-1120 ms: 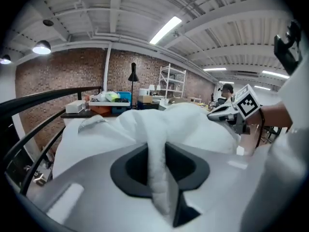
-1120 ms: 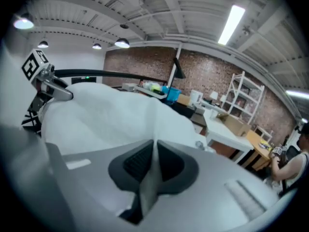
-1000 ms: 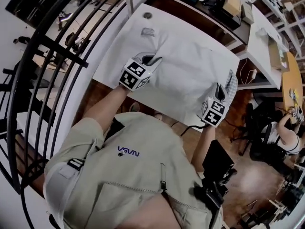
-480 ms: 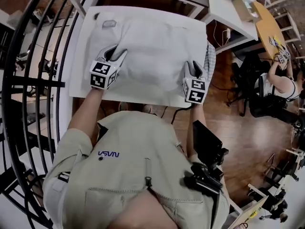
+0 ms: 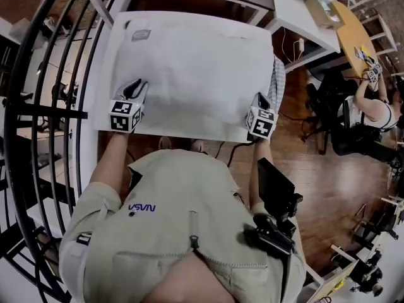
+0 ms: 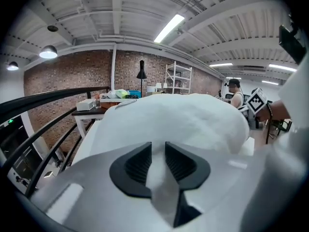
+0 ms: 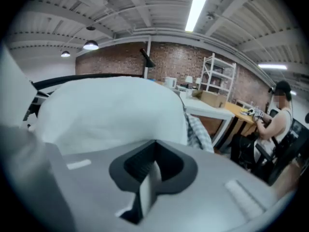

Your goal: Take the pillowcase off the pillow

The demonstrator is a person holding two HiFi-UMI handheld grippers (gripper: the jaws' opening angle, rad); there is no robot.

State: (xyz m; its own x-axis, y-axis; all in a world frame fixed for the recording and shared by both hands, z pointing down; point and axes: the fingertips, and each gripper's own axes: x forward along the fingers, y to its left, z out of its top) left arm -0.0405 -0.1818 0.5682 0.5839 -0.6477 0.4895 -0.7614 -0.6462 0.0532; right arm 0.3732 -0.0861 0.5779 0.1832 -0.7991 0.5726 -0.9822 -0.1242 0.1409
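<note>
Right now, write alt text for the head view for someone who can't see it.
Seen from above, a person leans over a white table, holding a gripper at each near corner of a white pillow. The left gripper has just been closing its jaws with the pillowcase between them; the right gripper is shut on it.

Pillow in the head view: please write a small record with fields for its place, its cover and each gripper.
pillow: flat on the white table
pillowcase: on the pillow
left gripper: near left corner, fingers just closing, pillowcase fabric pinched between them
right gripper: near right corner, shut on pillowcase fabric
checked cloth: at the pillow's right edge
</note>
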